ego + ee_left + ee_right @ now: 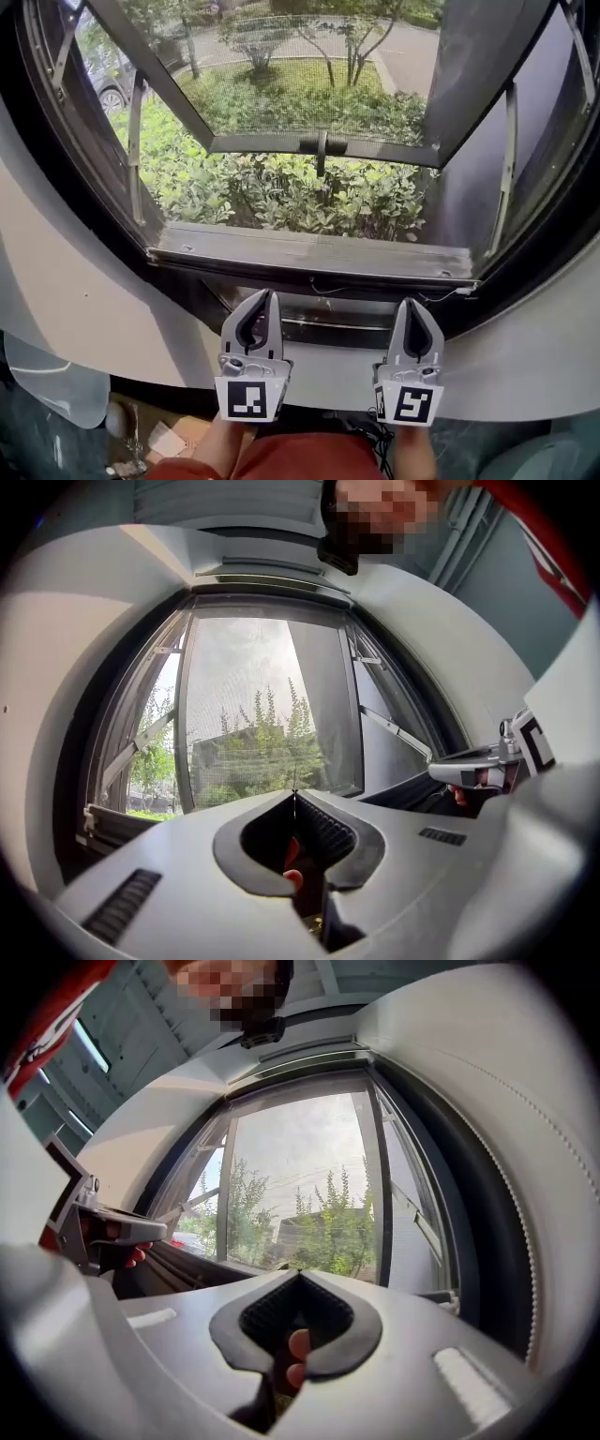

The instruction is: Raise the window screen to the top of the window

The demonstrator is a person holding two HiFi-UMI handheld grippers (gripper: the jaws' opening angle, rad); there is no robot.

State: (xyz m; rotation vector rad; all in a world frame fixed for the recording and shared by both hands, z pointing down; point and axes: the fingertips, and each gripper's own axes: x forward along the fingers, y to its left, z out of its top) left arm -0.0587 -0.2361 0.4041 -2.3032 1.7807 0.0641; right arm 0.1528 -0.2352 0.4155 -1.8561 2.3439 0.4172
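The window screen [300, 84] is a grey mesh whose dark bottom bar [375, 148] hangs partway up the opening, with a small pull tab [322, 147] at its middle. Below the bar the opening is bare and shows green bushes. My left gripper [269, 294] and right gripper [413, 304] sit side by side over the white ledge, short of the sill, both shut with nothing between the jaws. In the left gripper view the closed tips [294, 794] point at the mesh [253, 724]. The right gripper view shows closed tips [300, 1274] facing the window too.
A dark metal sill [309, 253] runs across below the opening, with a track [328, 323] nearer me. Metal stay arms [136, 150] stand at both sides of the frame. A curved white ledge [84, 300] surrounds the window. A cardboard box [169, 436] lies on the floor at lower left.
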